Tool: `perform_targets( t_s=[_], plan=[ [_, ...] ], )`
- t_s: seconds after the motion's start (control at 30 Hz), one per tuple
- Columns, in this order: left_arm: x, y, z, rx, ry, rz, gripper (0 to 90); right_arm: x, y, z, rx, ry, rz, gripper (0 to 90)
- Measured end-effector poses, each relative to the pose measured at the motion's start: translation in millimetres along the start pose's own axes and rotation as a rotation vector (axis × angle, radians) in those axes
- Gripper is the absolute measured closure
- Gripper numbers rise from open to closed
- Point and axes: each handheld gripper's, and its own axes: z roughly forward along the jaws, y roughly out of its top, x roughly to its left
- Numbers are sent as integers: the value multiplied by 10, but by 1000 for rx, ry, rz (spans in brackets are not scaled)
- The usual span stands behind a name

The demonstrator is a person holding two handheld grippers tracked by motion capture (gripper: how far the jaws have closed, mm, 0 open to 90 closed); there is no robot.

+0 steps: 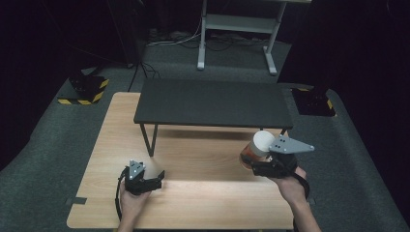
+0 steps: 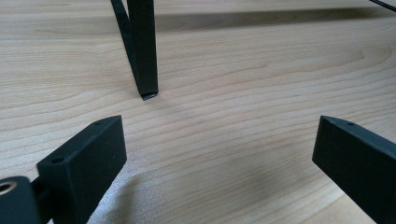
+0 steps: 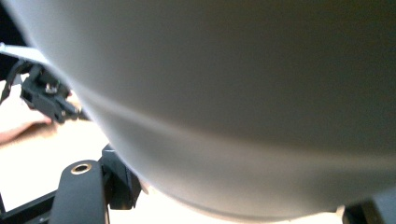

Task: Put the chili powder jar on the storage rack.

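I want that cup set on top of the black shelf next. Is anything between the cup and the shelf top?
Nothing visible. The right gripper holds the cup just in front of the black shelf, whose top looks bare.

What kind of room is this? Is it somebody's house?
Probably not a house; it looks like a lab or recording studio. Dark walls surround a wooden table on grey carpet, yellow-and-black striped stand bases sit on the floor, and cables trail under a metal desk frame at the back.
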Motion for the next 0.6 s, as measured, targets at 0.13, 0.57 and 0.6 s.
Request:
perform_targets(
  t_s=[0.13, 0.57, 0.6],
  plan=[
    [-2, 1, 2, 1, 0, 1, 32, -59, 211, -32, -24, -3, -19, 291],
    [-3, 5, 4, 4, 0, 6, 33, -365, 748, 234, -20, -57, 34, 291],
    [-3, 5, 4, 4, 0, 5, 33, -388, 799, 293, -8, -73, 40, 291]
  ],
)
